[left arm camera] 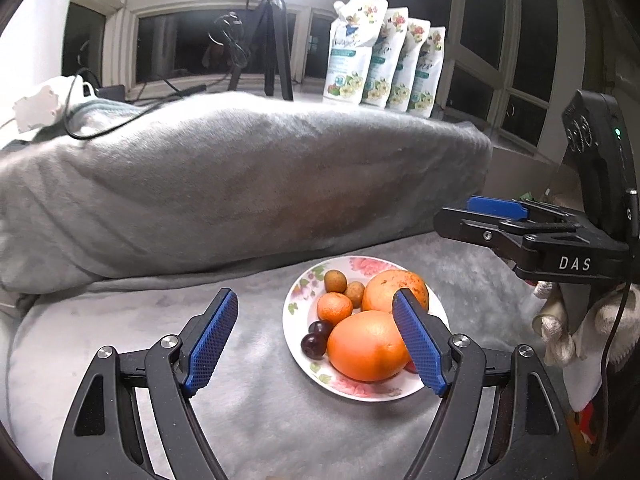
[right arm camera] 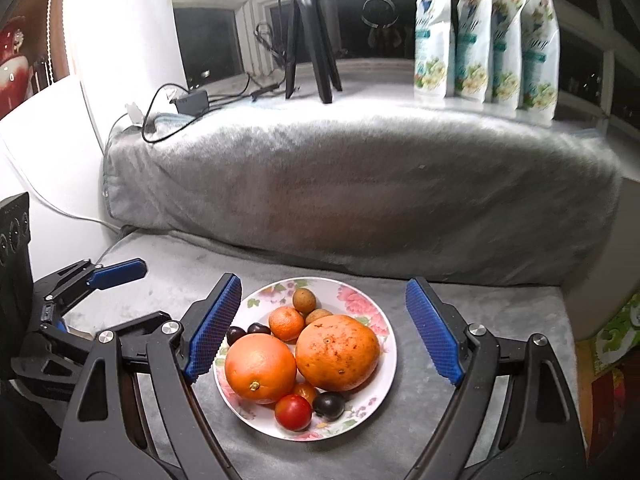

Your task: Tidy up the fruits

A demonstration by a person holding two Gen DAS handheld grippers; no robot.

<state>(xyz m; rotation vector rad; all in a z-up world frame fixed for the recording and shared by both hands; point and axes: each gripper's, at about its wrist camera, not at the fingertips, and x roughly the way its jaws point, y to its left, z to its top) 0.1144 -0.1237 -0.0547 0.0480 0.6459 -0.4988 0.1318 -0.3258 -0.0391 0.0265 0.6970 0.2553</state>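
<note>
**Fruit piled on one plate, both grippers empty above it**

A grey blanket (right arm camera: 360,208) covers the seat and the long cushion behind it, giving the plate a soft, level bed. Behind, on the sill, stand four pouches (right arm camera: 486,36) and a tripod (right arm camera: 310,36), well apart from the work.

The flowered plate (right arm camera: 360,300) lies on the blanket near the front edge, and all the fruit sits on it, which suggests the gathering is done or nearly so. The two big oranges (right arm camera: 338,352) rest touching each other in the middle, likely because their bulk leaves only the rim for the rest. A tangerine (right arm camera: 286,322) lies just behind them, two small brown fruits (right arm camera: 305,300) beyond it, dark plums (right arm camera: 236,335) at the left rim, and a red tomato (right arm camera: 293,412) beside another plum at the front.

The right gripper (right arm camera: 324,336) hangs over the plate with fingers (right arm camera: 434,332) spread wide, the fruit between them in its view but untouched. The left gripper (left arm camera: 316,340) is likewise wide and empty; the plate lies ahead and toward its right finger (left arm camera: 418,344), no pad pressing anything.
</note>
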